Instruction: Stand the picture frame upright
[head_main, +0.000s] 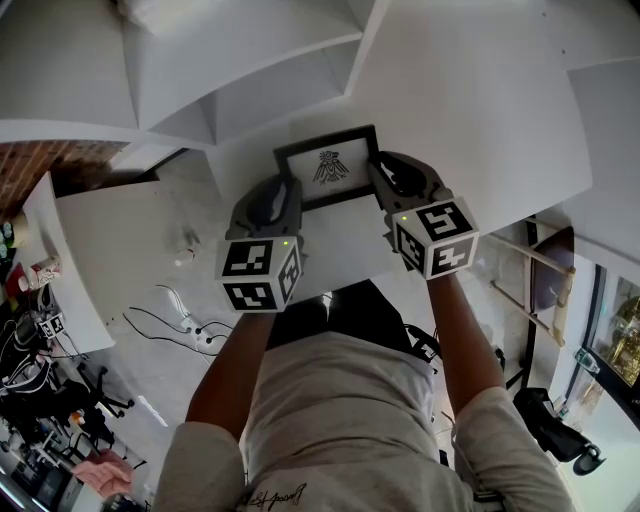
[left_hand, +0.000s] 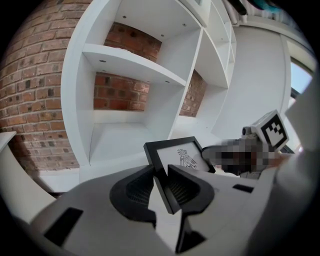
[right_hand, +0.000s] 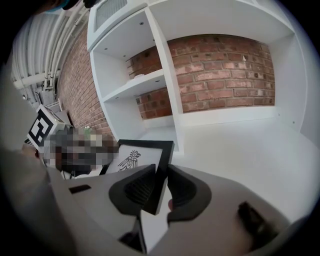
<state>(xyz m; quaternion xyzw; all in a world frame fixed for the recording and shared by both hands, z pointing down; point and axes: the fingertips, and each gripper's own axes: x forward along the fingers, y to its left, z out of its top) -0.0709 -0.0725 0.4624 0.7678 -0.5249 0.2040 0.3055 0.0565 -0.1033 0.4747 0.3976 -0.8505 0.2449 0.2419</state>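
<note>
The picture frame is black with a white mat and a dark bird drawing. It is held off the white shelf surface, tilted back, between both grippers. My left gripper is shut on the picture frame's left side bar. My right gripper is shut on its right side bar. In the left gripper view the drawing faces up and toward me; the far gripper's marker cube shows behind it. The frame's lower edge is hidden by the grippers.
A white shelving unit with open compartments stands right behind the frame, brick wall showing through its back. A white shelf divider rises just beyond the frame. A white desk, cables and a chair lie on the floor to the left.
</note>
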